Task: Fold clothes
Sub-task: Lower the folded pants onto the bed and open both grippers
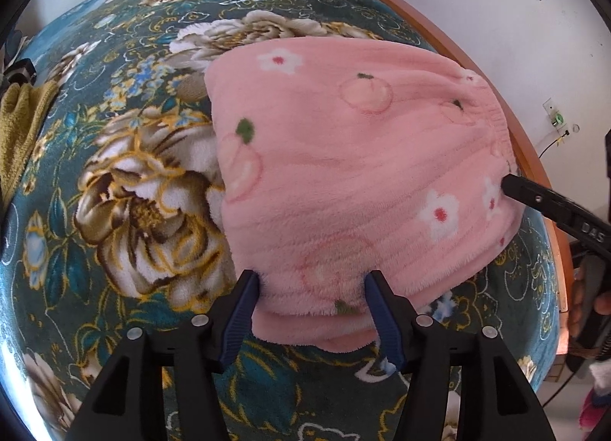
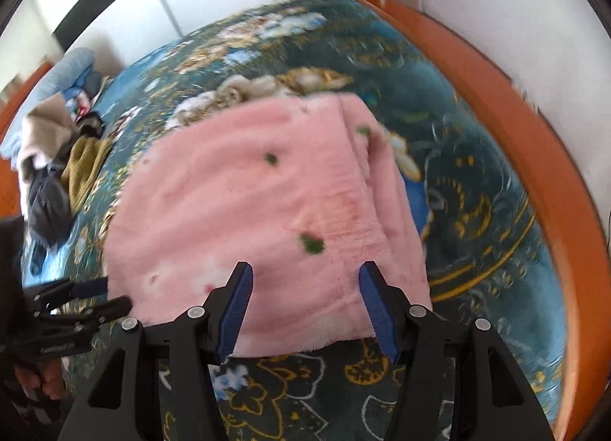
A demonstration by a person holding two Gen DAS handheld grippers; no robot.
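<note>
Lying folded on the bed's dark teal floral blanket (image 1: 126,188), the fluffy pink fleece garment with flower and peach prints (image 1: 343,158) sits near the orange wooden bed frame (image 2: 534,158). Above its near edge, the left gripper (image 1: 311,282) hangs with jaws released, gripping nothing. Likewise the right gripper (image 2: 305,273) has its jaws apart over the garment's near edge, and a heap of other clothes (image 2: 57,158) lies well apart at the far left

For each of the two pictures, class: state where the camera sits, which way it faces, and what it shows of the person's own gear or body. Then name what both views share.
Left wrist: on the left gripper, looking steeply down at the pink garment; the right gripper enters from the right.
Right wrist: on the right gripper, looking down at the pink garment; the left gripper and a hand show lower left.
Shared: the garment, the floral blanket, the orange bed frame.
</note>
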